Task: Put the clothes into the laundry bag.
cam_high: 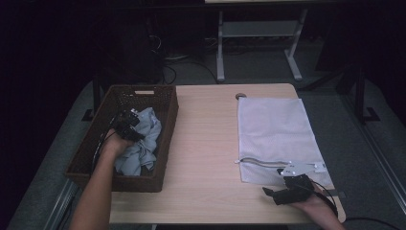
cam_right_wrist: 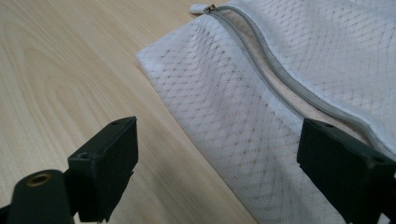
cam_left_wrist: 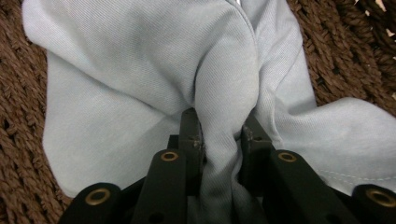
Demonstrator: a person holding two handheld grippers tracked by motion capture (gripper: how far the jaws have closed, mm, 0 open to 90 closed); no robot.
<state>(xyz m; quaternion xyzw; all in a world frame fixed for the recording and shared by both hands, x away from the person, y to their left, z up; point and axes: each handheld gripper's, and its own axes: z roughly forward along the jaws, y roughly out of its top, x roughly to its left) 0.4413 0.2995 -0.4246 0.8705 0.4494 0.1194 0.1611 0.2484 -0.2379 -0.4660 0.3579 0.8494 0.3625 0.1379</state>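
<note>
A light blue cloth (cam_high: 143,143) lies crumpled in a dark brown woven basket (cam_high: 115,182) on the left of the table. My left gripper (cam_high: 128,125) reaches into the basket. In the left gripper view my left gripper (cam_left_wrist: 223,130) is shut on a raised fold of the cloth (cam_left_wrist: 140,70), and both pads press into it. A white mesh zip bag (cam_high: 275,129) lies flat on the right. My right gripper (cam_high: 274,194) rests at the bag's near corner. In the right gripper view my right gripper (cam_right_wrist: 219,149) stands open over the mesh bag (cam_right_wrist: 243,102), holding nothing.
The wooden table (cam_high: 206,143) has bare room between basket and bag. The bag's grey zipper (cam_right_wrist: 280,79) runs along its near edge, its pull (cam_right_wrist: 201,8) at the left end. Basket weave (cam_left_wrist: 18,154) surrounds the cloth. Table legs and cables stand behind on the floor.
</note>
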